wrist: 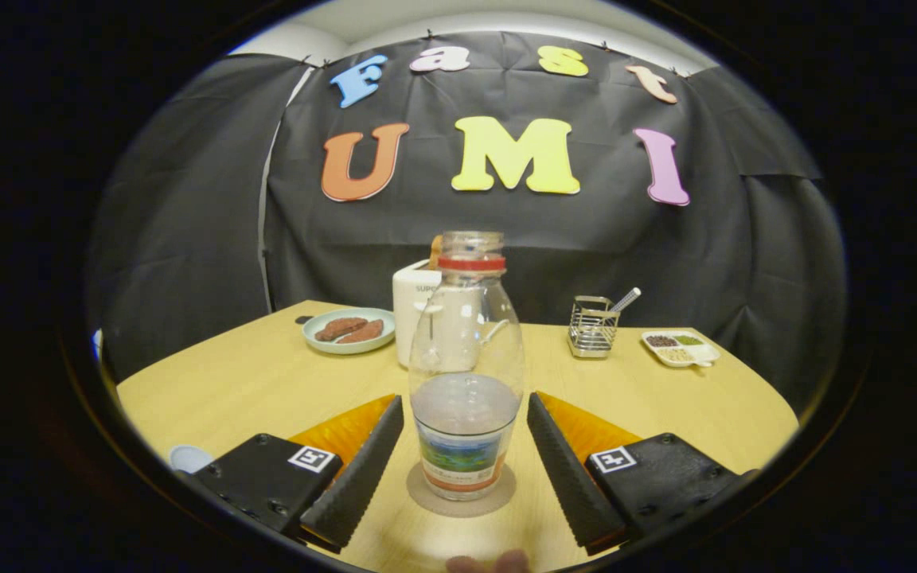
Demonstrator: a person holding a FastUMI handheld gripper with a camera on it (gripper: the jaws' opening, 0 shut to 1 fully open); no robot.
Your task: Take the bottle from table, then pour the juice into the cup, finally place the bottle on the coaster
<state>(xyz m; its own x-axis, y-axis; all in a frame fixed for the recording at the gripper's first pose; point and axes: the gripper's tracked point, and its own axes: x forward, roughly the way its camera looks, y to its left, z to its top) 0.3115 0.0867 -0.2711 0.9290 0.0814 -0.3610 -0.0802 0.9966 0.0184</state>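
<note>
The gripper (465, 446) has its fingers spread wide, one on each side of the clear bottle (466, 374) and touching nothing. The bottle stands upright on the round coaster (461, 495) between them, partly filled with liquid (uncapped, as far as shows). Beyond it a white appliance (415, 306), a plate of brown food (349, 329), a wire holder (592, 326) and a divided dish (680, 348) line the far edge of the wooden table (251, 382), with bare tabletop around the bottle.

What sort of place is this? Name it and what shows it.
Likely a staged recording booth set up as a dining table: black cloth wall, wooden table with plate of food, bottle on a coaster between the open tool.
</note>
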